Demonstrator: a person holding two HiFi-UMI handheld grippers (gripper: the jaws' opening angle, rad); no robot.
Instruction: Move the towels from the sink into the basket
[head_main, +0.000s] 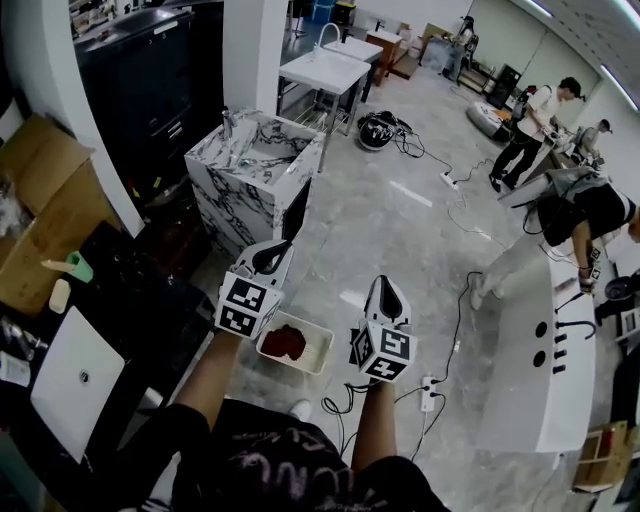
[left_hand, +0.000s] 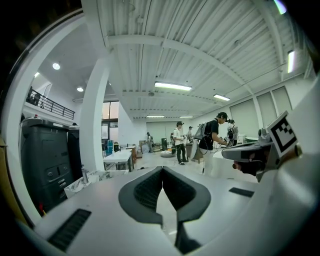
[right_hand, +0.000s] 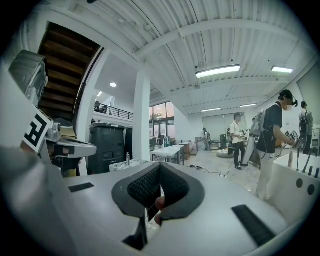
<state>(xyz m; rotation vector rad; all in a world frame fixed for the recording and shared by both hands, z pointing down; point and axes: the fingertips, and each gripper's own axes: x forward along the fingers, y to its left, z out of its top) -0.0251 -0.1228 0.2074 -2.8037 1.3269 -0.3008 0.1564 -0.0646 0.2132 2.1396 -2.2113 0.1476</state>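
Observation:
A white basket stands on the floor just in front of me, with a dark red towel lying in it. The marble-patterned sink is a few steps ahead and to the left; what lies in it is too small to tell. My left gripper is held above the basket's left side, shut and empty, pointing toward the sink. At the basket's right my right gripper hovers, also shut with nothing held. In the gripper views both pairs of pads meet at the tips, left gripper and right gripper.
Cardboard boxes and a black cabinet line the left. White tables stand beyond the sink. A long white counter runs along the right, with people working near it. Cables and a power strip lie on the floor.

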